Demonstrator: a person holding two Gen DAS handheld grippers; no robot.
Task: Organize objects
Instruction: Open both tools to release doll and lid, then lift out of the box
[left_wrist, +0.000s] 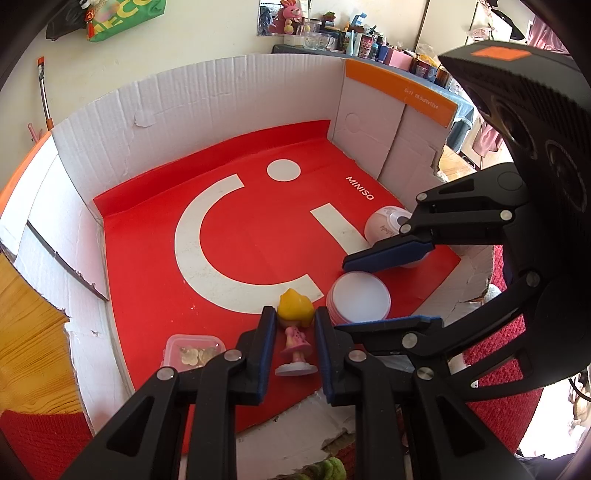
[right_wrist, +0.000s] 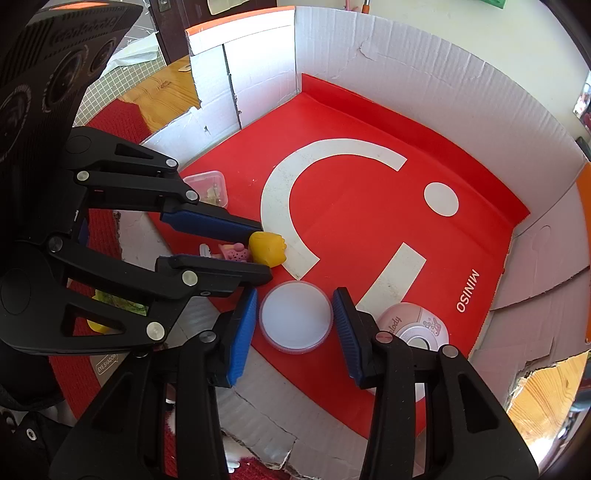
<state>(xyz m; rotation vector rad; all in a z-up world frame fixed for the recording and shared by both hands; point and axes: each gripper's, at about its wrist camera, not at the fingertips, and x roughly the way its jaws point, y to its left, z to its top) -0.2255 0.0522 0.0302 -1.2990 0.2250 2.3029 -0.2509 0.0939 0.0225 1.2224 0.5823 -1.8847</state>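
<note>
Item: small doll figurine (left_wrist: 295, 334), yellow hair, pink dotted dress, pale round base, lying on its side on the red liner (left_wrist: 236, 240) near the front edge of the cardboard box (left_wrist: 207, 99); long axis runs front to back, head toward the middle of the box, base toward the box's open front. Left gripper (left_wrist: 295, 347): jaws parted, one blue-padded finger on each side of the figurine, a gap visible on both sides in the left wrist view; whether a pad touches the dress cannot be told, so it reads as released, not clamped. Item: flat round container with a white lid (right_wrist: 295, 316), resting on the liner just beside the figurine's head. Right gripper (right_wrist: 294, 326): jaws spread wide, straddling the round container, a sliver of red liner showing between each pad and the rim; nothing gripped. Item: pink dome-shaped gadget (right_wrist: 413, 325), just beside the round container and partly behind the right gripper's finger; cursive lettering ending in "lody" and a small cartoon rabbit on its top. Item: clear square plastic box (left_wrist: 194, 352) with pale small pieces inside, on the liner to the left of the left gripper. Liner: red with a large white curved logo, a white dot and the word "MINISO". Box wall: white corrugated card, torn in places, with an orange band (left_wrist: 400, 90) bearing small print too fine to read. A packet under the left gripper in the right wrist view reads "EYE SHADOW".
</note>
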